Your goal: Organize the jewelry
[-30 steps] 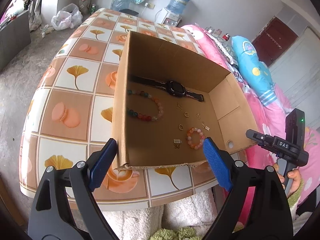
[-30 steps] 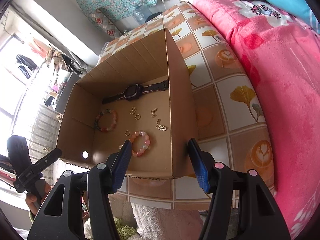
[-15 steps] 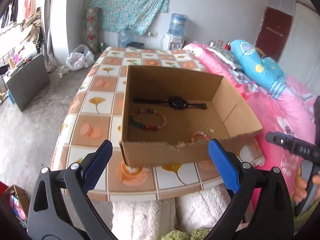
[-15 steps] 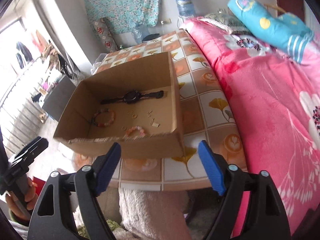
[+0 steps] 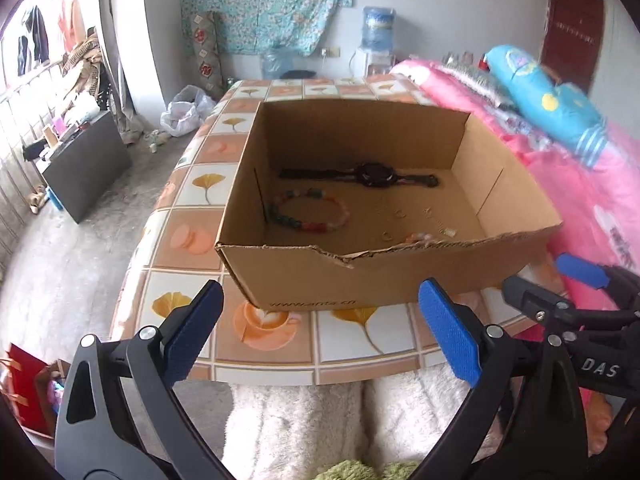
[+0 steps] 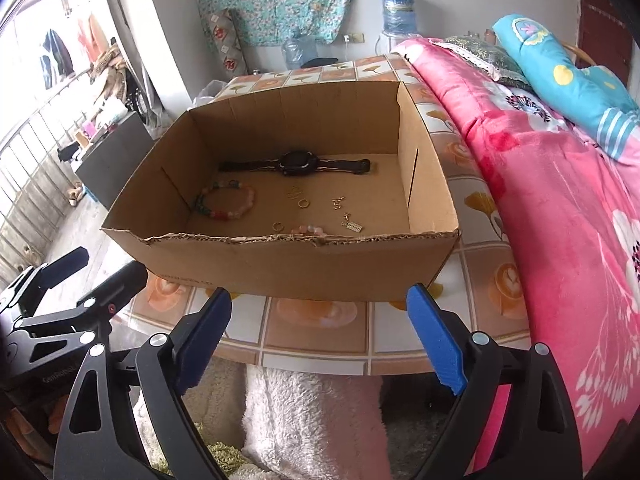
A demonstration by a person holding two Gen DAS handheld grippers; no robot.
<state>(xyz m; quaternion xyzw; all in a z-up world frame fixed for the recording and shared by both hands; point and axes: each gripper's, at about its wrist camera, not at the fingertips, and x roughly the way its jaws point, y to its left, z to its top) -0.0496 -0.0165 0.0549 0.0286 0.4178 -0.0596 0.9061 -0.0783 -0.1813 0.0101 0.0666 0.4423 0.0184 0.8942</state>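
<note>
An open cardboard box [image 5: 304,276] [image 6: 304,268] sits on the tiled table. Inside lie a black watch [image 5: 374,175] [image 6: 298,163], a large multicoloured bead bracelet [image 5: 308,216] [image 6: 226,202], a small pink bead bracelet [image 6: 310,230] half hidden by the front wall, and several small gold rings and earrings [image 6: 304,203]. My left gripper [image 5: 320,324] is open and empty, in front of the box at the table's near edge. My right gripper [image 6: 320,322] is open and empty too, beside it; it also shows in the left wrist view [image 5: 556,284].
The table [image 5: 352,336] has a tile-patterned cover. A pink blanket [image 6: 560,200] with a blue pillow [image 6: 568,76] lies right of the box. A white fluffy cushion [image 6: 312,420] is below the table edge. A grey cabinet [image 5: 86,164] stands on the floor at left.
Both grippers have pulled back and down from above the box to in front of it, drawing closer together. The jewelry has not moved.
</note>
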